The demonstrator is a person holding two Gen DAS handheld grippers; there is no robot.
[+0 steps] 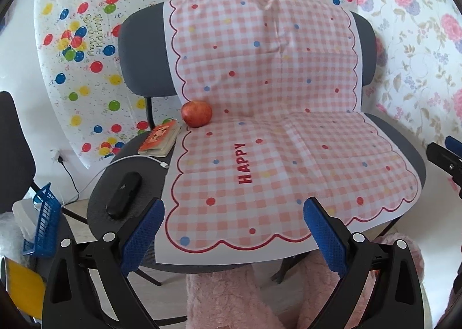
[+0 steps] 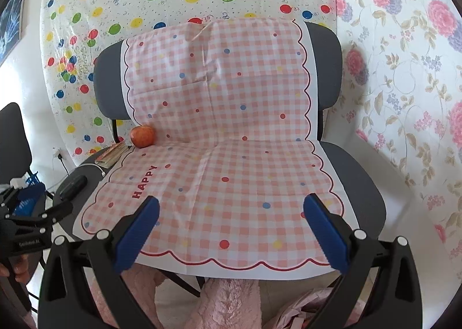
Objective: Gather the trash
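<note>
A grey chair (image 1: 138,48) (image 2: 358,184) is draped with a pink checked sheet (image 1: 274,141) (image 2: 231,155) printed HAPPY. On the seat's left side lie a red apple (image 1: 197,114) (image 2: 142,135), a small orange book (image 1: 160,138) (image 2: 111,155), a white cable (image 1: 138,159) and a black case (image 1: 124,194) (image 2: 73,186). My left gripper (image 1: 234,219) hangs open just before the seat's front edge, nothing between its fingers. My right gripper (image 2: 231,216) is open too, over the sheet's front edge. The left gripper (image 2: 37,222) shows at the left edge of the right wrist view.
A blue plastic basket (image 1: 43,225) (image 2: 27,199) sits low at the left by a black chair (image 1: 11,150). Balloon-print and floral sheets cover the wall behind. Pink fluffy fabric (image 1: 231,297) (image 2: 222,300) lies below the grippers. A wall socket (image 1: 57,157) with a black lead is at lower left.
</note>
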